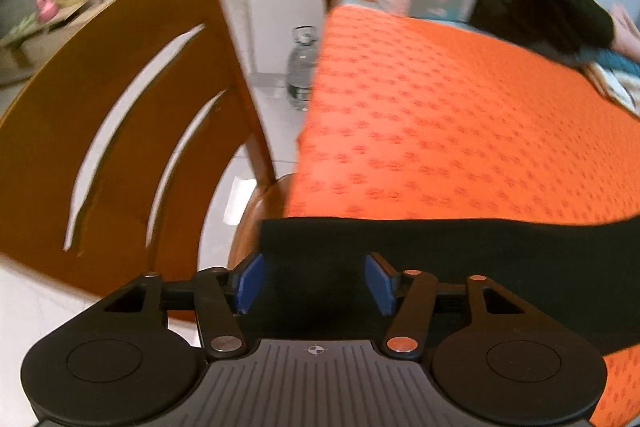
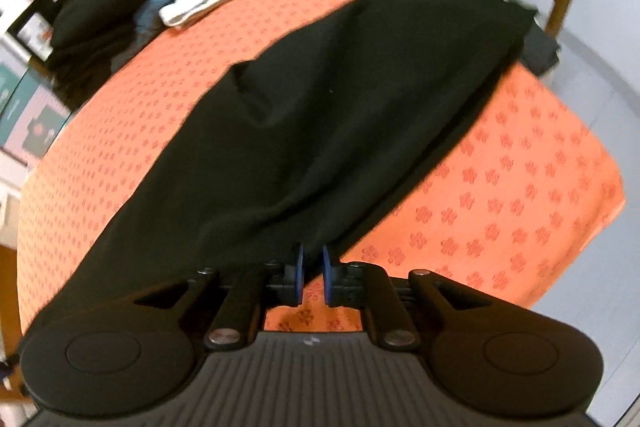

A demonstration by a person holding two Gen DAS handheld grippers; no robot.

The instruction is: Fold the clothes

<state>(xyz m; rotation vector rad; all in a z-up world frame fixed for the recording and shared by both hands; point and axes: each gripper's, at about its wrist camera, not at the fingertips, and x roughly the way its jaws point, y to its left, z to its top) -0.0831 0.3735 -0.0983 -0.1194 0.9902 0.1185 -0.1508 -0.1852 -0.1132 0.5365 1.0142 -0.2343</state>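
Black garment (image 2: pixel 320 115) lies stretched across a table draped in an orange flower-patterned cloth (image 2: pixel 500 195), its near end gathered at the right gripper (image 2: pixel 311 267), whose blue pads sit nearly closed with the fabric's edge at their tips. Left gripper (image 1: pixel 314 281) hangs released, pads apart over the garment's edge, beside a wooden chair (image 1: pixel 120 131).

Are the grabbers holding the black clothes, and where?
The left gripper is open, holding nothing. The right gripper looks nearly shut at the near edge of the black garment; a real pinch can't be confirmed.
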